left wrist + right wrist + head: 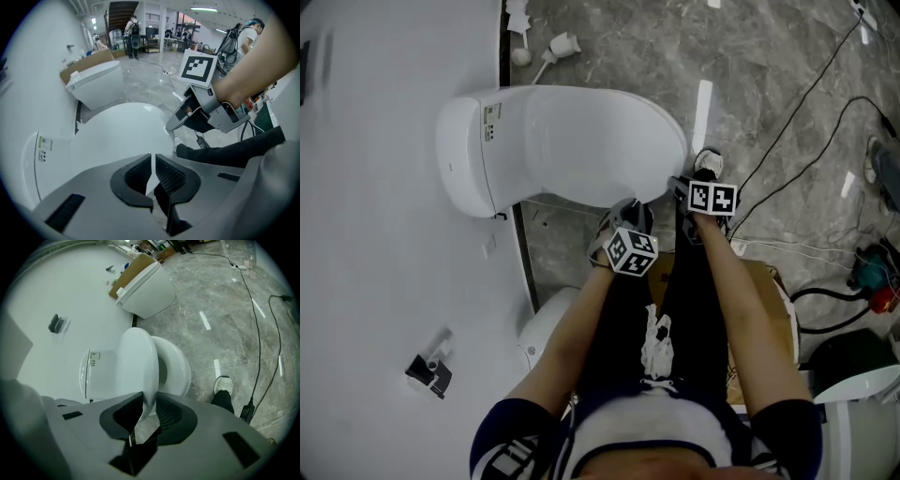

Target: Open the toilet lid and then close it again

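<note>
**While the lid hangs part-raised, its nose sits in the right jaws**

Since the toilet lid (138, 362) stands off the seat (177, 369) with its front rim between the jaws of the right hand-held gripper (149, 401), that hand is nearer. Its pads seem clamped on the rim, though contact is hard to confirm. Seen from the head view, the lid's long axis runs left to right, hinge at left, nose pointing right toward the person. The left hand-held gripper (153, 161) hovers just beside the lid, jaws nearly together, empty.
</note>
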`<state>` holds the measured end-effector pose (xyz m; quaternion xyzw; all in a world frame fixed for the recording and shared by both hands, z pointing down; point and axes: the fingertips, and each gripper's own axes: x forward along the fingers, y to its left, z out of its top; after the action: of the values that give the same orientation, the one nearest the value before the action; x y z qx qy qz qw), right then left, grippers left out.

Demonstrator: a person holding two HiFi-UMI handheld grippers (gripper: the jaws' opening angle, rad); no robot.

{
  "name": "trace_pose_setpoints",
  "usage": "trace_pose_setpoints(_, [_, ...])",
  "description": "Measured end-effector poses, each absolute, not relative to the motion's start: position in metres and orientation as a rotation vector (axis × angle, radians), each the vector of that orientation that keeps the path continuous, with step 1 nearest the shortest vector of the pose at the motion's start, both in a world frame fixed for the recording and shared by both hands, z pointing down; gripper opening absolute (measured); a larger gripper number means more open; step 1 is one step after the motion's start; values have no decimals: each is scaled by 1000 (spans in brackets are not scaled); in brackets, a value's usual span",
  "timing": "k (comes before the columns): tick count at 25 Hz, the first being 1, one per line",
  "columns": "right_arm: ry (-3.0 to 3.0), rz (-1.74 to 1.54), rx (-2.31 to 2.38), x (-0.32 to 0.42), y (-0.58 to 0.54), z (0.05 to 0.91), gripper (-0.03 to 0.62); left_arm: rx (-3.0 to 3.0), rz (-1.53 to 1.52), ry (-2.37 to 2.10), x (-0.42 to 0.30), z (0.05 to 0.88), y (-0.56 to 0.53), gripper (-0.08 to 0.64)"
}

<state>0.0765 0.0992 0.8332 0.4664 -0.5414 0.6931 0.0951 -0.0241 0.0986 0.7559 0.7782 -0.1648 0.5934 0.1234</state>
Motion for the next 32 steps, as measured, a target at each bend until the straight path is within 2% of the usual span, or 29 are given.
trace_pose_setpoints(32, [-1463,2065,1298,91,105,918,75,2280,1712,-466,-10,810,86,32])
